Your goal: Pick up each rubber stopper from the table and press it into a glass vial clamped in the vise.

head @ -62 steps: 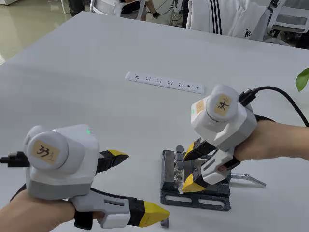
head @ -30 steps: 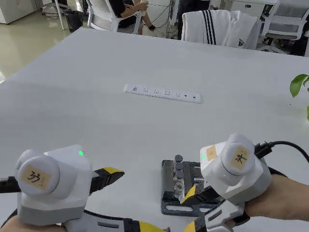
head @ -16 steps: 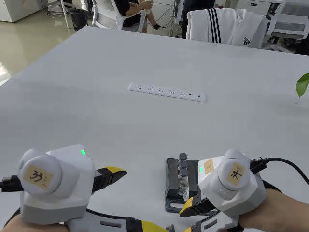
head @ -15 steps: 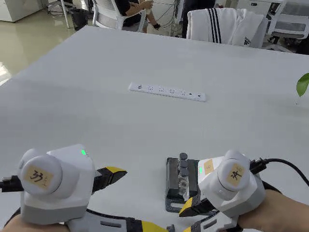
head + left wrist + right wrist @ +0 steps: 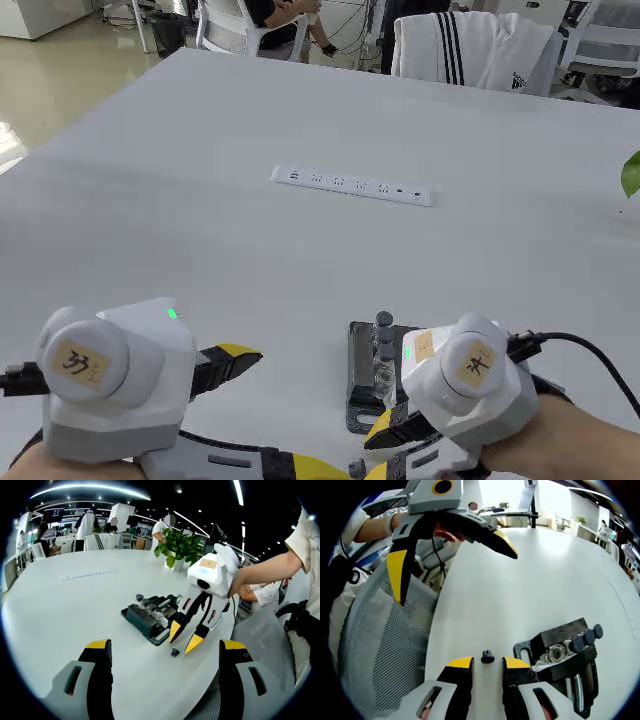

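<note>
Head view: the left tool point(image 5: 282, 410) sits low at the left over the white table point(image 5: 200, 200), its jaws spread wide and holding nothing. The right tool point(image 5: 377, 450) points down beside the black vise point(image 5: 360, 395), which clamps a row of glass vials point(image 5: 383, 360). The far vials carry grey stoppers point(image 5: 384, 320), and a nearer one looks open.

Left gripper view: a loose rubber stopper point(image 5: 174, 652) lies on the table just below the right tool's yellow tips.

Right gripper view: that rubber stopper rests between the right tool's narrowly parted tips, not visibly gripped. The vise lies just beside it.
</note>
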